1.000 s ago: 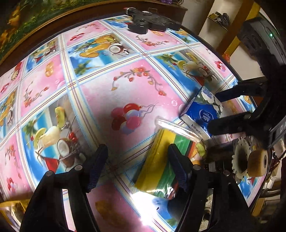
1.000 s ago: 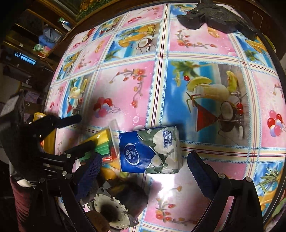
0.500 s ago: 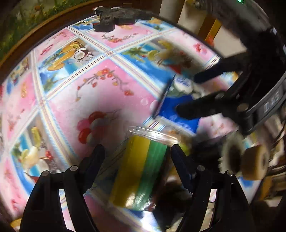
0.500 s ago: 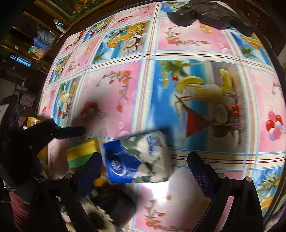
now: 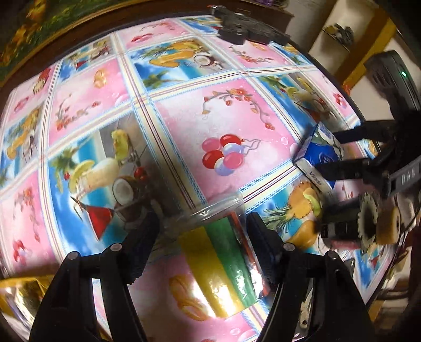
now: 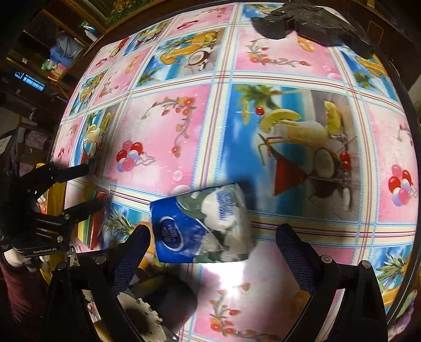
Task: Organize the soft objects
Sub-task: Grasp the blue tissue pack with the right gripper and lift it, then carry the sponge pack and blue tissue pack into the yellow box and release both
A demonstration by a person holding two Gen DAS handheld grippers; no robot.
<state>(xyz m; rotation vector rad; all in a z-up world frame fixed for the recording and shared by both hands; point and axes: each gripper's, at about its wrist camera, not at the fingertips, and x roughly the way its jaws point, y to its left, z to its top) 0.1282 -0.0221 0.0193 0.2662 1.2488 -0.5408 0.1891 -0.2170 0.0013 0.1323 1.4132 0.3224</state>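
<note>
A round table (image 5: 184, 110) is covered by a glossy oilcloth printed with pink and blue squares of balloons, flowers and cocktails. Two soft packs are seen near its close edge.

The left gripper (image 5: 202, 231) is pointed steeply down over a clear plastic packet (image 5: 223, 257) with yellow, green and red stripes. The packet lies flat on the cloth between the two fingers. The right finger is seen just beside the packet's red edge; whether it touches cannot be told. A clear gap of cloth is left between the left finger and the yellow side. The jaws are closing at this moment, and the packet is not yet pressed from both sides.

The right gripper (image 6: 213, 244) is held over a blue and white tissue pack (image 6: 202, 226) with a flower print. The pack is blurred in the right wrist view. It sits between the two fingers, close to the left one and well apart from the right one. The jaws are spread wide and no grip is observed. In the left wrist view the same pack is seen under the right gripper's fingers, at the right side of the table.

A black device (image 6: 310, 18) is noted at the far edge of the table. A toothed wheel and a tan roller (image 5: 386, 229) are noted beside the near right edge. A gold foil item (image 5: 23, 297) is partly visible at the lower left.
</note>
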